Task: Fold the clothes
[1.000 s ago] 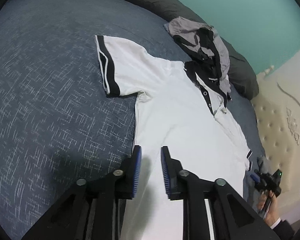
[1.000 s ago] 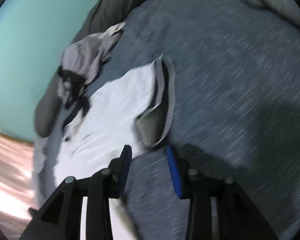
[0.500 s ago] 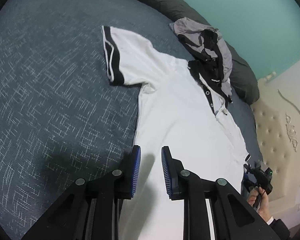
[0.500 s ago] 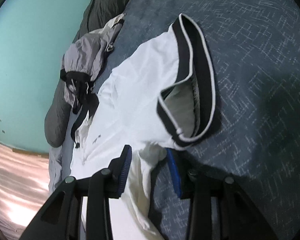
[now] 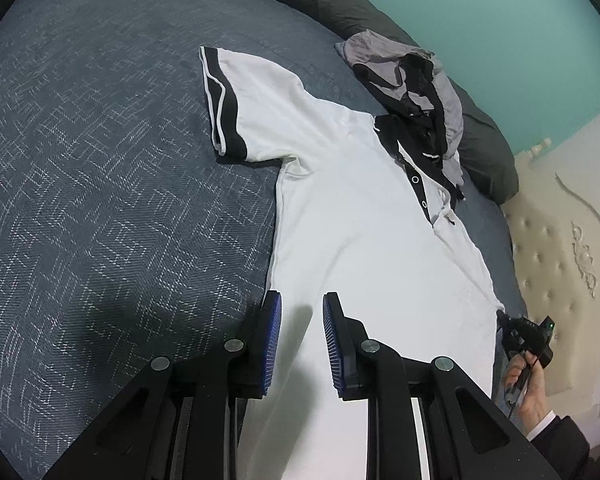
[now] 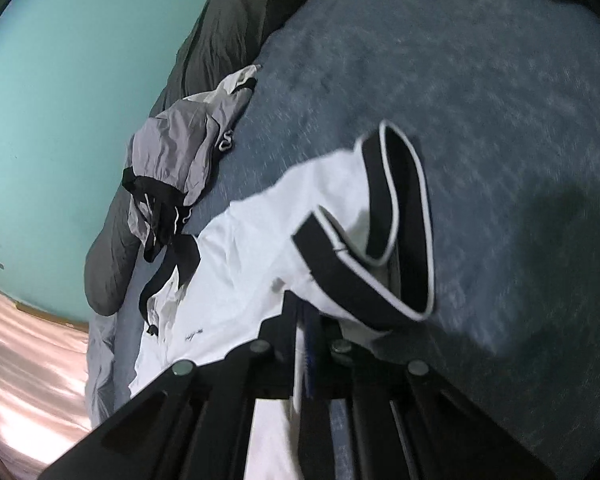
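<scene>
the right tongs [image 6: 306,320] pinch the white polo shirt [image 6: 240,272] thinly near its sleeve [image 6: 384,232], so it may slip out, while the left tongs [image 5: 300,340] hang open above its side edge

polo shirt [image 5: 356,248]: smooth matt cloth | bedspread [image 5: 100,200]: coarse woven cloth | headboard [image 5: 556,248]: tufted padding

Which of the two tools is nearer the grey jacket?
Hard to say. The left tool hovers over the white shirt's lower body; the right tool grips it near a sleeve. The grey jacket lies beyond both.
</scene>
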Demonstrator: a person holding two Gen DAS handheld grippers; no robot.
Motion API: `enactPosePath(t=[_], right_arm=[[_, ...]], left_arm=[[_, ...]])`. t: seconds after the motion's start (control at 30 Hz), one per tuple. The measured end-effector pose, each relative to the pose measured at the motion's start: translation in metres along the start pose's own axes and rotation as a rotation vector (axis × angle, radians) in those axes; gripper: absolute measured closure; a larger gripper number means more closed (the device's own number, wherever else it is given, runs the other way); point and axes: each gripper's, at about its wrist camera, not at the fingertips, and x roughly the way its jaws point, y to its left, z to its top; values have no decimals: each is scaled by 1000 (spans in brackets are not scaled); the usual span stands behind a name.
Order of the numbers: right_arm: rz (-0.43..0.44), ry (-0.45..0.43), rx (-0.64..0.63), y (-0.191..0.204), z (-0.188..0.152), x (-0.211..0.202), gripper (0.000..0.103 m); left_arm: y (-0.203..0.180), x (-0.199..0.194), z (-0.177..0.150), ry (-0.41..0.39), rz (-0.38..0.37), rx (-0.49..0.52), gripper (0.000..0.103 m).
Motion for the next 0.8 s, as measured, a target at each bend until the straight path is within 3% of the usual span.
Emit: enactPosePath(t=[0.37,0.8], right_arm=[[-41,-1,-53,10,22,14,102],[-9,-6,-32,-10,-12,-19,102]], left_arm=[[-2,3,-2,8,-3,8,79],[-2,-2,-1,-5,-15,1,79]])
